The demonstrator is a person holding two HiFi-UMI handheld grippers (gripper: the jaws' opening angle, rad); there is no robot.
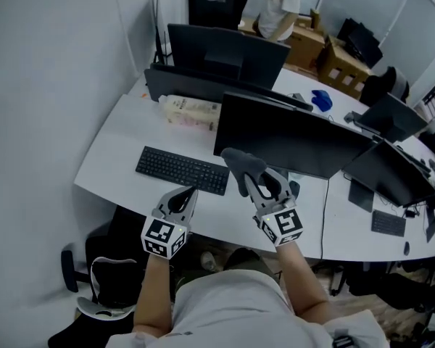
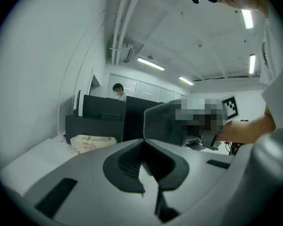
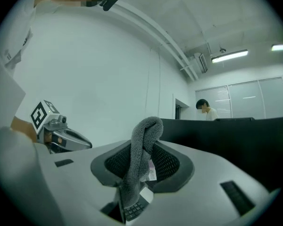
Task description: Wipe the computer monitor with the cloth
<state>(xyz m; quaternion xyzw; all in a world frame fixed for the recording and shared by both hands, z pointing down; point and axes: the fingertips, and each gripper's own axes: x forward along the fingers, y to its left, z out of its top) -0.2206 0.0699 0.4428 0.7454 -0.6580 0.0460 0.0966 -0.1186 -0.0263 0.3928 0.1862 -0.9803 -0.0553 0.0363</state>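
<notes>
Right gripper (image 1: pixel 255 182): jaws clenched on grey cloth (image 1: pixel 241 162); cloth stands up out of the jaws, in front of the lower left corner of the monitor (image 1: pixel 290 133); contact with the screen cannot be told; left gripper (image 1: pixel 191 193): jaws closed together, nothing between them, above the near desk (image 1: pixel 116 143) edge, beside keyboard (image 1: pixel 181 170); monitor: dark, upright, right of keyboard; pale packet (image 1: pixel 192 112) behind keyboard; person (image 1: pixel 279 6) at the far desks.
</notes>
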